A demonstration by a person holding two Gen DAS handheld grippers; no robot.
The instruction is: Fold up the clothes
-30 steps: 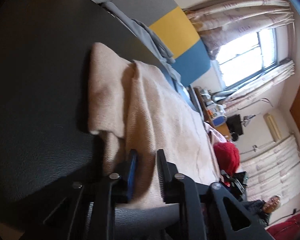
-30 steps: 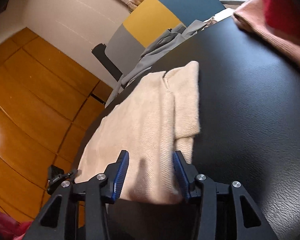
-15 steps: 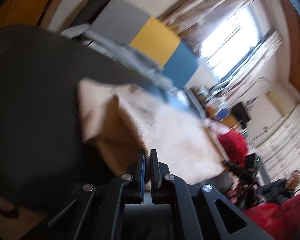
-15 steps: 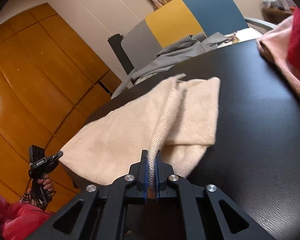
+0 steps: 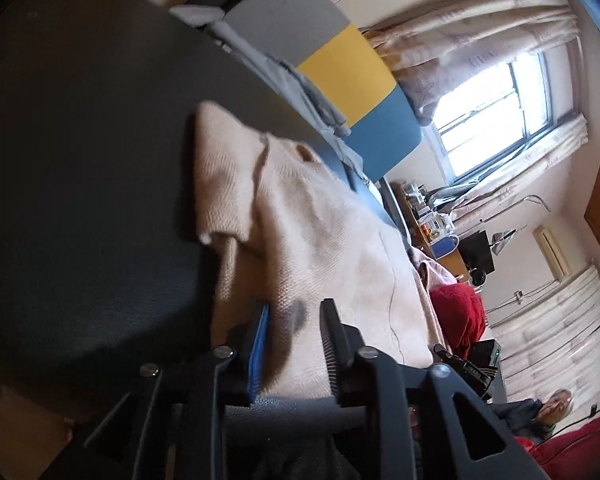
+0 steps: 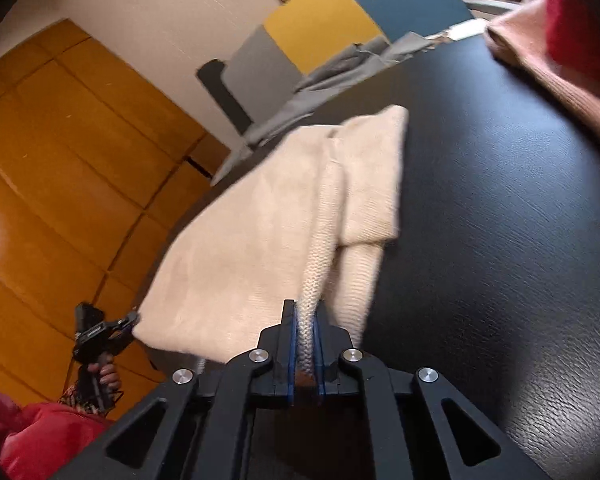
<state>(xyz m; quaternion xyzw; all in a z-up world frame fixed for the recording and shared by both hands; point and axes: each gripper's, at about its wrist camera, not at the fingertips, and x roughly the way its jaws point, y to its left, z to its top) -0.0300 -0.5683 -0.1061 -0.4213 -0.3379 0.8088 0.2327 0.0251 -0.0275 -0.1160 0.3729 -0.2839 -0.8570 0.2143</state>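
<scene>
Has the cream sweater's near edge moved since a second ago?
Yes. In the right wrist view the cream sweater has its near edge lifted off the black table, pinched in the right gripper, whose jaws have just eased.

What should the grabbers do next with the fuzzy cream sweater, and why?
Probably close the left gripper on the hem again. Its jaws have just been opening and stand apart around the cream sweater, while the right gripper pinches a fold of it. Both need a grip to lift that near edge and fold it over evenly.
</scene>
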